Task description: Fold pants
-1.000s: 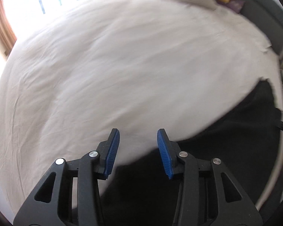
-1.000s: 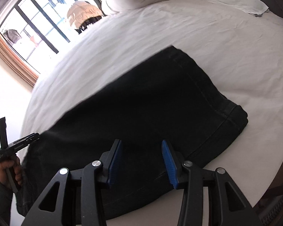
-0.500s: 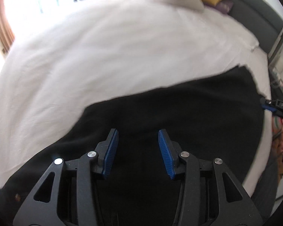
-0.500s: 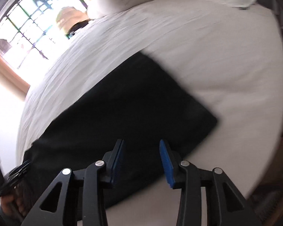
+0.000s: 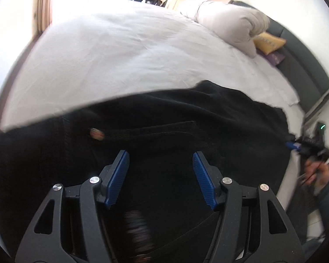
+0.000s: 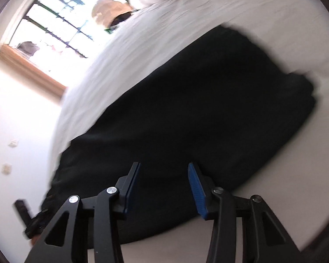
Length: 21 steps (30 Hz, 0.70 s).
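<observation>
No text, label or number can be read in either view. The yellow cushion (image 5: pixel 268 42) at the bed's head carries dark print too blurred to make out, and the pants' round button (image 5: pixel 96 133) is illegible.

Black pants (image 5: pixel 186 118) are seen on the white bed sheet (image 5: pixel 120 54); beside the sheet's far edge, a yellow cushion (image 5: pixel 268 42) and purple fabric (image 5: pixel 274 57) are seen.
</observation>
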Tool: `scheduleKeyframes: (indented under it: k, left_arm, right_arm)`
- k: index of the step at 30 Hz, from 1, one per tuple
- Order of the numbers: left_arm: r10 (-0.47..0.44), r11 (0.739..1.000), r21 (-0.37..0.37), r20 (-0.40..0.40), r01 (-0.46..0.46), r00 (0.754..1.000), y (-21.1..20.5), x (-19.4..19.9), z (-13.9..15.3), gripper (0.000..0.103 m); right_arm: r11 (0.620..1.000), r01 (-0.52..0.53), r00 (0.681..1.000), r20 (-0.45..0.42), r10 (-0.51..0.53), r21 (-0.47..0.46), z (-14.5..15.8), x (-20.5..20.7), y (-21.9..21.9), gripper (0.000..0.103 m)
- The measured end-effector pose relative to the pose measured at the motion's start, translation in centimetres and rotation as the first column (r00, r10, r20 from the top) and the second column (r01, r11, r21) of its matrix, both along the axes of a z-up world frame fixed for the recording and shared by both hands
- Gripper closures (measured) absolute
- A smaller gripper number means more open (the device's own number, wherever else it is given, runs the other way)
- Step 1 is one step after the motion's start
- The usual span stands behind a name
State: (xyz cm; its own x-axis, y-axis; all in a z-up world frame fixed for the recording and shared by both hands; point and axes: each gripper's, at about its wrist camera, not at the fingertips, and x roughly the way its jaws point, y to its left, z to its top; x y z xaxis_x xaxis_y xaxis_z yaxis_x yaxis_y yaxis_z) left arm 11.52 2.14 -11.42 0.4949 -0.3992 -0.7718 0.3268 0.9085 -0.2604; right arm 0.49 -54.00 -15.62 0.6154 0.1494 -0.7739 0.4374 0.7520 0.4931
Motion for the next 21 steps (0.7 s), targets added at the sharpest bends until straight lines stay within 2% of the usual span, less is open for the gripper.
scheduleKeyframes:
  k: [1,3,4,5,7,8,9,12,14,15,16,17,19,21]
  left_arm:
    - [0.008,1.0,0.011,0.014,-0.008,1.0,0.2,0.0,0.2,0.044]
    - [0.031,0.999,-0.039,0.055,-0.029,0.998,1.3,0.0,1.4,0.044]
    - [0.048,0.997,-0.055,0.074,-0.044,0.996,2.2,0.2,1.8,0.043]
    - [0.091,0.995,-0.05,0.097,-0.086,0.991,2.8,0.4,1.8,0.038]
    - [0.144,0.989,-0.039,0.052,-0.142,0.988,3.6,1.5,0.3,0.035]
    - [0.15,0.986,-0.081,0.013,-0.148,0.989,4.3,2.1,-0.7,0.035]
    - [0.148,0.982,-0.119,0.017,-0.145,0.989,4.9,2.2,-1.2,0.035]
    - [0.116,0.989,-0.093,0.033,-0.112,0.993,4.5,2.2,-1.0,0.035]
    - [0.115,0.991,-0.077,0.04,-0.111,0.993,4.4,2.5,-0.3,0.035]
    - [0.129,0.99,-0.061,0.05,-0.126,0.99,4.3,2.4,0.0,0.035]
    - [0.144,0.989,-0.049,0.059,-0.141,0.988,4.3,1.7,0.3,0.035]
    - [0.165,0.986,-0.046,0.066,-0.162,0.984,3.8,1.8,0.7,0.034]
    - [0.183,0.981,-0.07,0.072,-0.178,0.98,3.7,1.4,1.4,0.034]
    - [0.162,0.985,-0.062,0.061,-0.158,0.985,3.2,1.2,1.5,0.034]
  right_arm:
    - [1.0,0.018,1.0,-0.014,-0.018,-0.014,0.2,-0.5,-0.2,0.054]
    - [1.0,0.006,1.0,0.031,-0.007,0.021,1.2,-1.3,-0.1,0.053]
    - [0.999,-0.023,0.998,0.065,0.02,0.037,1.6,-1.6,0.4,0.047]
    - [0.997,-0.061,0.994,0.089,0.057,0.04,2.0,-1.6,1.1,0.044]
    - [0.994,-0.108,0.99,0.093,0.105,0.025,1.7,-1.2,2.5,0.037]
    - [0.995,-0.1,0.993,0.072,0.098,0.023,1.2,-1.1,2.3,0.037]
    - [0.997,-0.077,0.996,0.043,0.076,0.028,0.2,-1.1,2.0,0.037]
    - [0.994,-0.01,0.998,0.06,0.004,0.112,-1.4,-2.2,-0.4,0.058]
    - [0.993,0.042,0.996,0.07,-0.05,0.11,-1.0,-3.6,-2.2,0.058]
    - [0.992,0.068,0.995,0.067,-0.075,0.101,-0.7,-4.2,-3.1,0.055]
    - [0.992,0.101,0.993,0.052,-0.105,0.079,-0.4,-4.5,-3.8,0.047]
    - [0.989,0.134,0.989,0.061,-0.138,0.064,0.1,-5.1,-4.5,0.046]
    - [0.983,0.144,0.978,0.138,-0.159,0.113,0.6,-5.8,-4.5,0.045]
    - [0.982,0.114,0.972,0.186,-0.141,0.153,0.8,-5.5,-4.5,0.038]
